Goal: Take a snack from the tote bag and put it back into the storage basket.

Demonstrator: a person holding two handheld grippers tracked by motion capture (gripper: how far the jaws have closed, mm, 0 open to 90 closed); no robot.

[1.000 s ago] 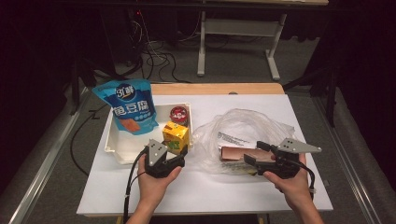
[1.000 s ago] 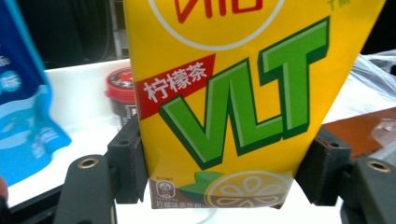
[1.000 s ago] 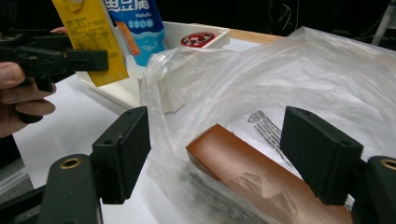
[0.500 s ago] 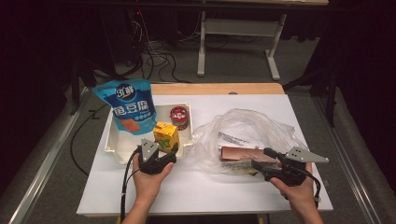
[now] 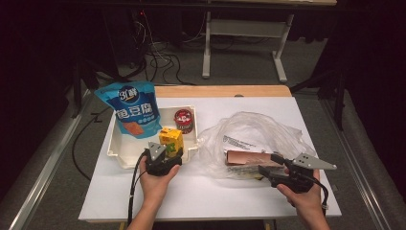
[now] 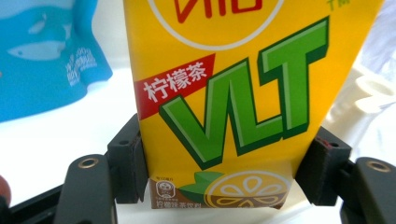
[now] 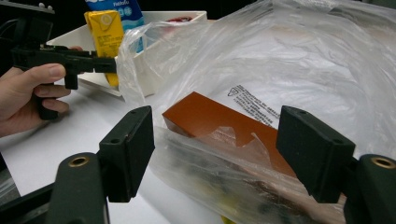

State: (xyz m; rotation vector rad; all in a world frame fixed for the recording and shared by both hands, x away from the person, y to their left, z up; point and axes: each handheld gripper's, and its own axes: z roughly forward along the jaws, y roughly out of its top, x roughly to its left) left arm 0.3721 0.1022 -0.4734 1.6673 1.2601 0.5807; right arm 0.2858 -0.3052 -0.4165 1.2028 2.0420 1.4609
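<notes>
The yellow drink box (image 6: 224, 98) stands upright in the white tray (image 5: 125, 155), at the front edge near the person. The left gripper (image 6: 224, 179) is right at it. Its two black jaws sit on the left and right sides of the box, low down, and they press on it, so the left gripper holds the box. The box is tall, and its long side points up. The gripper comes at it from the front, nearly level.

The clear plastic bag (image 5: 253, 139) lies to the right of the tray, just beside it. So the box has to go to the right to get to the bag. The left gripper is the near one for the box. The right gripper (image 7: 219, 154) is the near one for the bag.

The right gripper's jaws stand fairly wide apart. The crinkly edge of the bag and a brown box (image 7: 224, 121) inside it lie between them, but the pads do not seem to pinch anything; the plastic makes that hard to tell.

Counting: one yellow drink box, one blue snack pouch (image 5: 131, 110) and one red can (image 5: 184, 120) in the tray. One tray, one bag, one brown box. Something dark also lies in the bag, too blurry to name.
</notes>
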